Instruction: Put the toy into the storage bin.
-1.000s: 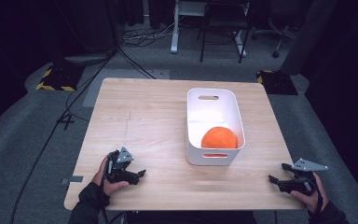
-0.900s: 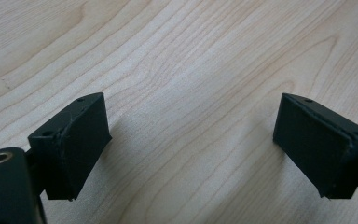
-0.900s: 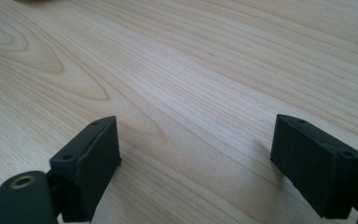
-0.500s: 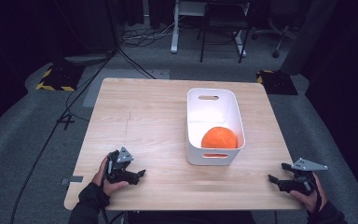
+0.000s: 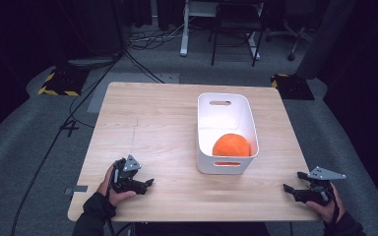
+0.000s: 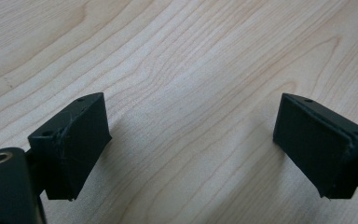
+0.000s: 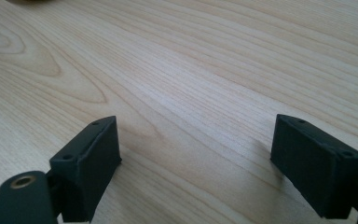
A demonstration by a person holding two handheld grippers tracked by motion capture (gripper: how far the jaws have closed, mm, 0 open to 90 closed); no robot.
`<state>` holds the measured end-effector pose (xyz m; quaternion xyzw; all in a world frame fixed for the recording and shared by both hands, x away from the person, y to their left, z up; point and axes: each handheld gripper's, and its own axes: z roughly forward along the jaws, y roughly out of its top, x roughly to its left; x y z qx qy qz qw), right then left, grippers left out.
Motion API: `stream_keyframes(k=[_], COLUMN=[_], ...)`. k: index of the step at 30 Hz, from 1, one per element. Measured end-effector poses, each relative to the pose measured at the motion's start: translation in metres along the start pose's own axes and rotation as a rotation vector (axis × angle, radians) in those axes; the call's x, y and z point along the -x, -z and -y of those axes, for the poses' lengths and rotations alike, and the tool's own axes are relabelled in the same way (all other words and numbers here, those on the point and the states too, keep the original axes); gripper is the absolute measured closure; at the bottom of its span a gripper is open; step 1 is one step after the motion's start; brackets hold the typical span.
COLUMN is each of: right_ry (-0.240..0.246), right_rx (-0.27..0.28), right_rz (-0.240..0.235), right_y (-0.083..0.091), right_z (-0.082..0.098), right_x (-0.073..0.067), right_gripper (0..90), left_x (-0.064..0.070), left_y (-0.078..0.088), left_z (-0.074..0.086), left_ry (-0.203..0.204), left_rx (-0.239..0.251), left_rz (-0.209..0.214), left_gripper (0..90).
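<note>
I see my left gripper [image 5: 145,185] at seven o'clock and right gripper [image 5: 291,183] at five, both spread empty on the pale wooden table [image 5: 147,123]; the round orange fruit [image 5: 231,145] sits in the white plastic bin [image 5: 203,118].

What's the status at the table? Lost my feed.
Left gripper open, empty, near table edge. Right gripper open, empty, at right edge. Orange sits in white bin. Nothing in the way.
</note>
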<state>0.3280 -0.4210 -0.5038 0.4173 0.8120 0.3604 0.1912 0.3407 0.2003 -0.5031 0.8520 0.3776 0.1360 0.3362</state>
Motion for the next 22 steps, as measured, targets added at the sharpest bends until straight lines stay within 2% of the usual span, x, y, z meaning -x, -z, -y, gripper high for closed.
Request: stream_keyframes(k=[18, 22], right_ry=[0.003, 0.025], right_rx=[-0.004, -0.004], right_rz=[-0.002, -0.021], right_y=[0.0004, 0.0002], right_z=[0.0, 0.0], right_x=[0.0003, -0.0009], right_gripper=[15.5, 14.8], left_x=[-0.0009, -0.0006], left_y=[-0.0003, -0.0005], left_z=[-0.0007, -0.0008], left_ry=[-0.007, 0.002], left_rx=[0.002, -0.003], left_rz=[-0.01, -0.005], left_gripper=[10.8, 10.8])
